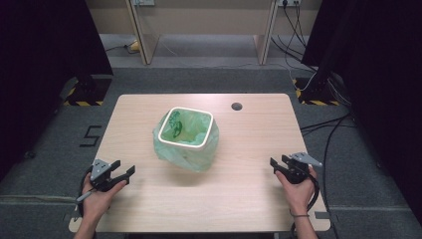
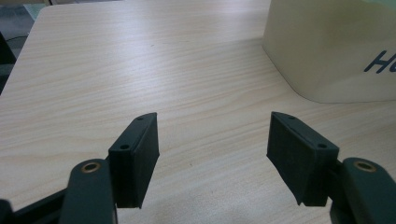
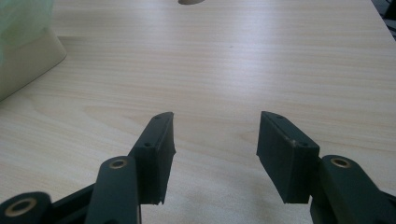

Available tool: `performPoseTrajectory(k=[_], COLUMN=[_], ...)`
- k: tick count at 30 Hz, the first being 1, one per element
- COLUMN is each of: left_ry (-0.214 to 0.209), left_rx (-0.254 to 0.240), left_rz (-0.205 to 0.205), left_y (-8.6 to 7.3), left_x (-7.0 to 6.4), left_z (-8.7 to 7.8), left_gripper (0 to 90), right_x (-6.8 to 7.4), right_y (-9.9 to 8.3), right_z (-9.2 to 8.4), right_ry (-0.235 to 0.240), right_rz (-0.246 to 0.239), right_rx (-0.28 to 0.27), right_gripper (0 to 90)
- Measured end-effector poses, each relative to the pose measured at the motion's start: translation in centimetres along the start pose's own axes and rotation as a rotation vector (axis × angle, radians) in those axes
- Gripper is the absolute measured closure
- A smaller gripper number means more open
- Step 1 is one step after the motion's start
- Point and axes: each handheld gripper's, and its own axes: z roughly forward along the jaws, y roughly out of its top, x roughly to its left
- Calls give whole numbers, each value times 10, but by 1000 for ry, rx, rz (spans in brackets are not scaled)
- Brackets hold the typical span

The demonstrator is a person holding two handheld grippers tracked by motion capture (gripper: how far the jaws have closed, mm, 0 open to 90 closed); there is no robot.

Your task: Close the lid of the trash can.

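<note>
A cream bin (image 1: 185, 128) lined with a green plastic bag (image 1: 191, 154) stands at the middle of the wooden table (image 1: 249, 199); the bag hangs down over its outside. My left gripper (image 1: 125, 174) rests open at the table's front left, nothing between its jaws. In the left gripper view the gripper (image 2: 212, 154) points at bare wood, with the bin's cream wall (image 2: 327, 51) at the upper right. My right gripper (image 1: 276, 165) is open at the front right. In the right gripper view the gripper (image 3: 215, 154) faces bare table, the bin's corner (image 3: 28, 60) and green bag (image 3: 23, 18) at the upper left.
A round cable hole (image 1: 237, 106) sits near the table's far edge, right of the bin. Cables (image 1: 328, 129) run over the grey floor to the right. Black stands with striped bases (image 1: 82, 94) flank the table at the back.
</note>
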Motion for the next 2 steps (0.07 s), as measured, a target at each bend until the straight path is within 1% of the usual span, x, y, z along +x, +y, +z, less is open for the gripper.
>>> performPoseTrajectory(k=[2], left_ry=[-3], left_rx=[2], left_rz=[-3], left_y=[0], left_x=[0], left_z=[0], left_gripper=[332], right_x=[0], right_y=[0], right_z=[0], right_ry=[1], right_rz=[0], right_rx=[-4], right_gripper=[458])
